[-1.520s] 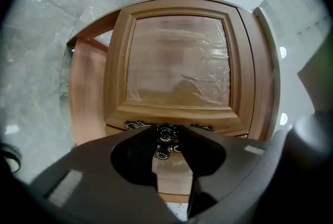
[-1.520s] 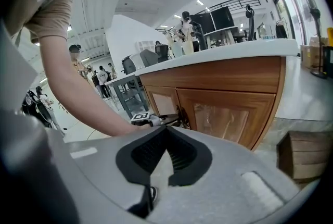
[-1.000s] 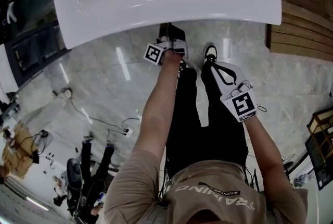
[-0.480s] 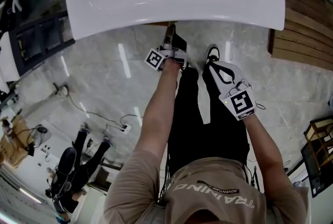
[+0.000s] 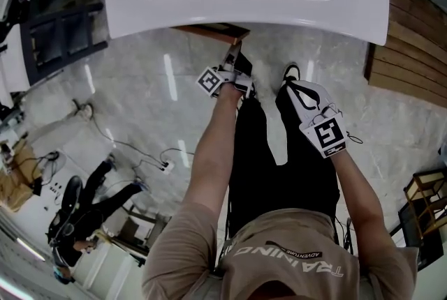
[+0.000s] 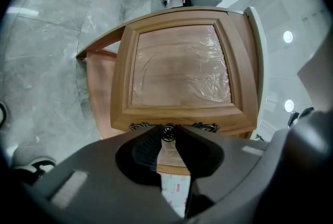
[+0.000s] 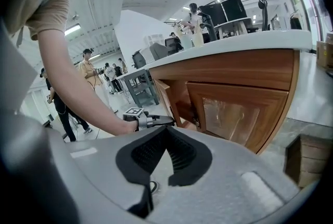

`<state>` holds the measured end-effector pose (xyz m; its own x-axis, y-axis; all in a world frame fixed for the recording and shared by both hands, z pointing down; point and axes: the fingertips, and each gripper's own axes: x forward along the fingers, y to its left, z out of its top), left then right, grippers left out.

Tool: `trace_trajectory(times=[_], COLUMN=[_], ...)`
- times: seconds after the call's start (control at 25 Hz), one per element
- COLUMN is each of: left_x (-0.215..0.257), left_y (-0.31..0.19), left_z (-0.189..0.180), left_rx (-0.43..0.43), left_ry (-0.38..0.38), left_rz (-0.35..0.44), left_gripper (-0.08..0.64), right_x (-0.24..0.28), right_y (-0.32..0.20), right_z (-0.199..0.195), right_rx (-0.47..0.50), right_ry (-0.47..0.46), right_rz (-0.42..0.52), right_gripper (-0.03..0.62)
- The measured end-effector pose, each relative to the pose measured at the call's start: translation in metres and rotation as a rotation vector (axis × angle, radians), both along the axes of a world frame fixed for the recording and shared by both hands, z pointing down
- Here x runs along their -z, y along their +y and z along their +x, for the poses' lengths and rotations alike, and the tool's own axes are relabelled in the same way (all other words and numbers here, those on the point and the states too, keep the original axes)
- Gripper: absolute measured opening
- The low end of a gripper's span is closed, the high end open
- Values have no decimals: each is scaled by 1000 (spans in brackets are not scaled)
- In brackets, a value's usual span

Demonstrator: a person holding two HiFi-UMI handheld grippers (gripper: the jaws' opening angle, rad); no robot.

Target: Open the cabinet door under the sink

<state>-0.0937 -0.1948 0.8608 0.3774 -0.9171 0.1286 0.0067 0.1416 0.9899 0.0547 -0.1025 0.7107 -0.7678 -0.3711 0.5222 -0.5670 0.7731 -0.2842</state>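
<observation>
Now | left gripper is pinching its jaws tight on the knob | cabinet door is standing ajar beneath the sink front edge | right gripper is hovering, jaws together, empty

1. Glossy grey marbled floor, spread beneath left gripper and right gripper.
2. White power strip with thin cables, well left of left gripper.
3. Open-framed wooden crate, far right of right gripper.
4. Black-and-white shoe, just ahead of right gripper.
5. Wooden cabinet, standing directly ahead of left gripper.
</observation>
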Motion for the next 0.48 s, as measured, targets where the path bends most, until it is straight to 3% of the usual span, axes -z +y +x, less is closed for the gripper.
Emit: trace_trajectory(times=[0.32,0.48], left_x=[-3,-3], left_y=[20,35], left_z=[-7,-18], left_rx=[-60,-135], left_ry=[26,42], left_rz=[29,41], left_gripper=[100,100], right_x=[-3,-7], right_y=[20,36], right_z=[-30,-53], right_rx=[-15,-52], right_ry=[9,22], right_rz=[-10,-18], right_gripper=[2,2])
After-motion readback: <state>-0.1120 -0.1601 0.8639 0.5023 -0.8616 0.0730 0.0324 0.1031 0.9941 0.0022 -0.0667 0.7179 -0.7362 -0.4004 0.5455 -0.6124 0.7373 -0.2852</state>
